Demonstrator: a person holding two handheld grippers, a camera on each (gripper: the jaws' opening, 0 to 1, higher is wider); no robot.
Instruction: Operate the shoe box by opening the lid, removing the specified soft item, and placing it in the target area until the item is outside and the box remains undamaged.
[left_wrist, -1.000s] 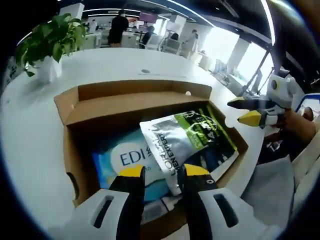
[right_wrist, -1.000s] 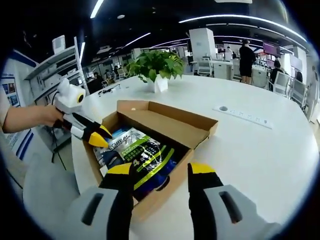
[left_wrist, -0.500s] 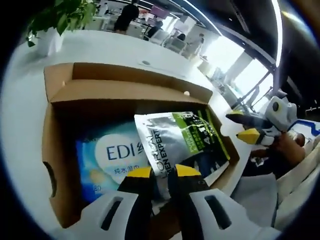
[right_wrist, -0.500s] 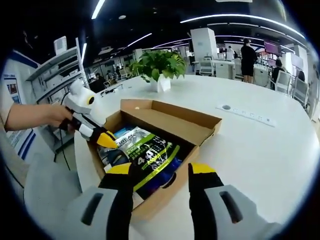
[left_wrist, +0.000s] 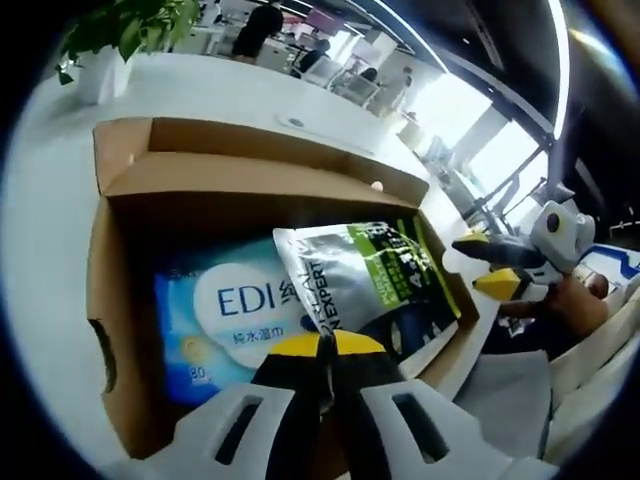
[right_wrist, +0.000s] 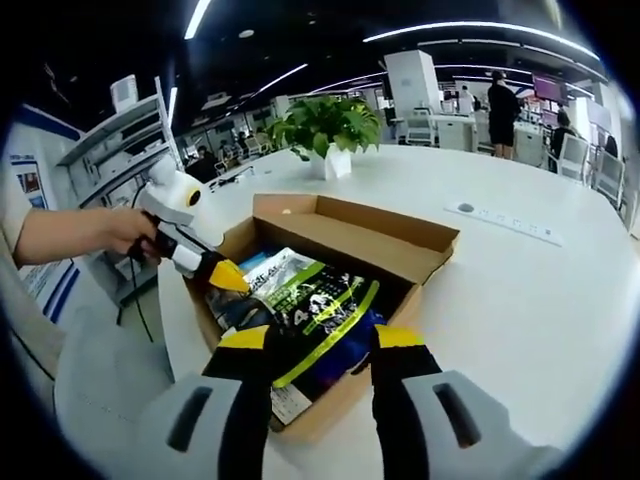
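Observation:
An open cardboard shoe box (left_wrist: 250, 175) (right_wrist: 350, 225) lies on the white table with its lid folded back. Inside, a silver and green pouch (left_wrist: 350, 275) (right_wrist: 310, 305) rests on a blue wipes pack (left_wrist: 215, 310) (right_wrist: 258, 263). My left gripper (left_wrist: 322, 345) has its jaws pressed together on the pouch's near edge. In the right gripper view it comes in from the left (right_wrist: 232, 277), at the pouch's corner by the box wall. My right gripper (right_wrist: 322, 340) hovers open over the box's near side, holding nothing. It also shows open beyond the box's right wall (left_wrist: 485, 262).
A potted plant (right_wrist: 330, 120) (left_wrist: 120, 25) stands on the table (right_wrist: 520, 290) behind the box. A power outlet strip (right_wrist: 505, 222) sits at the far right. A person's hand (right_wrist: 100, 235) holds the left gripper. Several people stand among desks in the background.
My left gripper's jaws have come together on the pouch's edge; a second ago they stood apart. The right gripper has drifted slightly closer over the box and stayed open.

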